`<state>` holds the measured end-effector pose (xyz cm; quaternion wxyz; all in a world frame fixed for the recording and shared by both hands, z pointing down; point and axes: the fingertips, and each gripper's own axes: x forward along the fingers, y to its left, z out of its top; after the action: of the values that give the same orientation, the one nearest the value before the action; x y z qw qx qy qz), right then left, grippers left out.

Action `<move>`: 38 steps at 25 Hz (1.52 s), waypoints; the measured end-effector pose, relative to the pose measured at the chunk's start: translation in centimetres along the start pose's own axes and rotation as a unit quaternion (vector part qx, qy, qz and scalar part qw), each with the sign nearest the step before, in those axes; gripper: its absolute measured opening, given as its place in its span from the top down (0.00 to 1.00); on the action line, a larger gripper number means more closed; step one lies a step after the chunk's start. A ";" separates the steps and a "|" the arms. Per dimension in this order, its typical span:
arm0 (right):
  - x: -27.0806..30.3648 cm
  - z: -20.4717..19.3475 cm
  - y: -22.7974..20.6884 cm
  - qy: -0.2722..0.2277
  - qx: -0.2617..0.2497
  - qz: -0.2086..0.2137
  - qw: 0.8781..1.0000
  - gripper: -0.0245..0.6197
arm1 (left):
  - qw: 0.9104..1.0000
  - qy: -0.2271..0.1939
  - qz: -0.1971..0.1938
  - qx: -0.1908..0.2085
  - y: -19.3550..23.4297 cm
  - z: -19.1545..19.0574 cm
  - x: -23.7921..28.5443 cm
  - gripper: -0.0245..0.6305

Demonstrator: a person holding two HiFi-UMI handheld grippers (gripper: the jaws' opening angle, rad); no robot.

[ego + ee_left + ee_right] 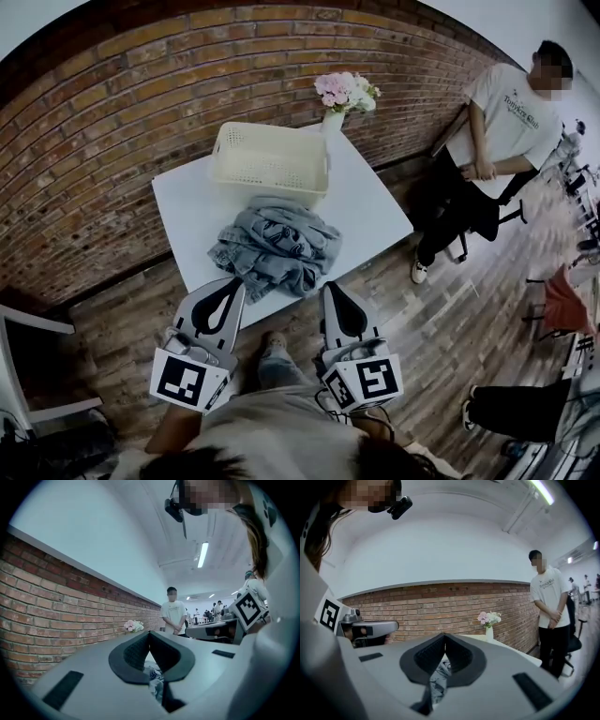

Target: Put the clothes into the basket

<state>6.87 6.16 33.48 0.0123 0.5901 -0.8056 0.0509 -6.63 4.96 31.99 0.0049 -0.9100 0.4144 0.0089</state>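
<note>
A crumpled grey-blue pile of clothes (277, 246) lies on the near half of the white table (375, 211). Behind it stands an empty cream basket (270, 164). My left gripper (239, 282) hangs shut just off the table's front edge, its tip close to the pile's near left side. Level with it, my right gripper (330, 285) is shut too, near the pile's right corner. Neither holds anything. In the left gripper view the left gripper (149, 633) has its jaws together, with clothes (153, 676) showing below. The right gripper view shows the right gripper (444, 635) the same way, above the clothes (438, 680).
A vase of pink flowers (345, 94) stands at the table's far corner against the brick wall. A person in a white shirt (497, 122) sits to the right of the table. A white chair (28, 366) is at the left, a red seat (567, 300) at the far right.
</note>
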 end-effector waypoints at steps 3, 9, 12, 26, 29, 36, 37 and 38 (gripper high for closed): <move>3.2 -1.1 -2.3 0.015 -0.012 0.017 1.000 0.95 | 1.000 0.010 0.008 0.003 1.3 -1.5 3.1 0.95; 7.4 -4.1 -5.2 0.050 -0.019 0.056 0.997 0.95 | 0.999 0.025 0.027 -0.007 3.1 -4.2 7.2 0.95; 8.3 -5.4 -5.4 0.063 -0.022 0.073 0.995 0.88 | 0.999 0.046 0.025 -0.005 3.6 -5.9 7.8 0.95; 11.8 -9.7 -7.2 0.132 -0.072 0.106 0.983 0.44 | 0.977 0.189 -0.084 0.053 6.2 -14.2 11.5 0.40; 12.5 -12.0 -7.3 0.171 -0.098 0.130 0.972 0.24 | 0.963 0.234 -0.114 0.064 6.6 -16.9 11.6 0.28; 13.7 -19.6 -8.5 0.300 -0.196 0.192 0.914 0.06 | 0.909 0.339 -0.185 0.158 7.4 -23.4 11.9 0.16; 13.9 -20.7 -8.9 0.321 -0.219 0.200 0.900 0.06 | 0.897 0.356 -0.197 0.172 7.3 -24.3 11.9 0.16; 14.0 -21.8 -9.3 0.341 -0.242 0.208 0.884 0.06 | 0.886 0.374 -0.209 0.176 7.3 -25.2 12.0 0.15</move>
<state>10.59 -7.85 56.87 0.4179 0.3336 -0.8433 0.0541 -3.97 -9.27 56.94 0.0117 -0.8955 0.1806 -0.4066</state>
